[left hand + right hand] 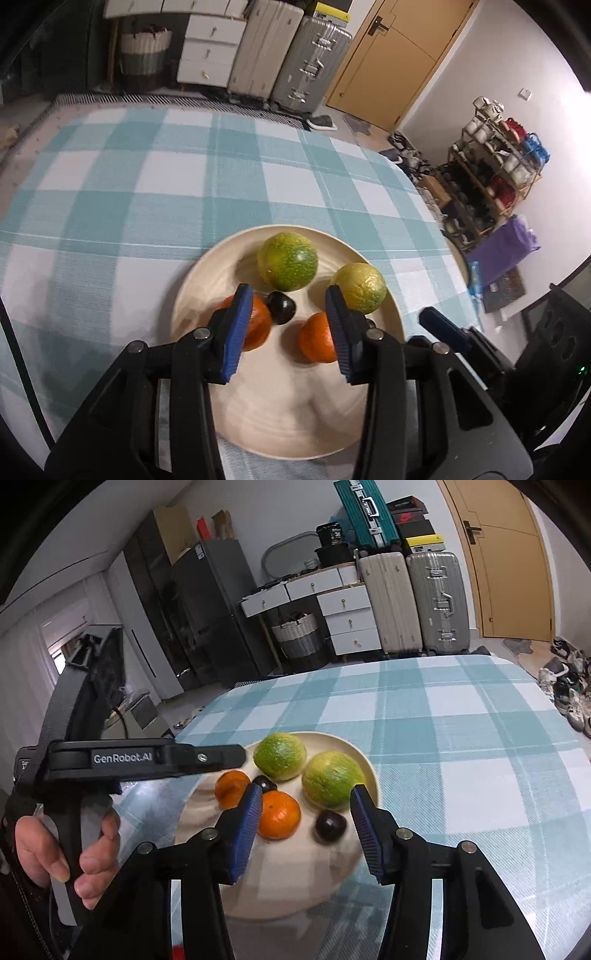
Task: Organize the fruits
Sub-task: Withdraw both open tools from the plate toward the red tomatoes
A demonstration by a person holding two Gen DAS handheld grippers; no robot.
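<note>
Between the right gripper (pixel 304 799)'s wide fingers sit an orange (pixel 279 814) and plum (pixel 330 826); left gripper (pixel 290 301) likewise wide.

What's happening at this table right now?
A person holds a gripper in each hand above a cream plate on a checked tablecloth. The plate holds two green fruits, two oranges and two dark plums. The left gripper and right gripper both hover over the plate with jaws open and nothing between them. No fruit lies off the plate in either view.
</note>
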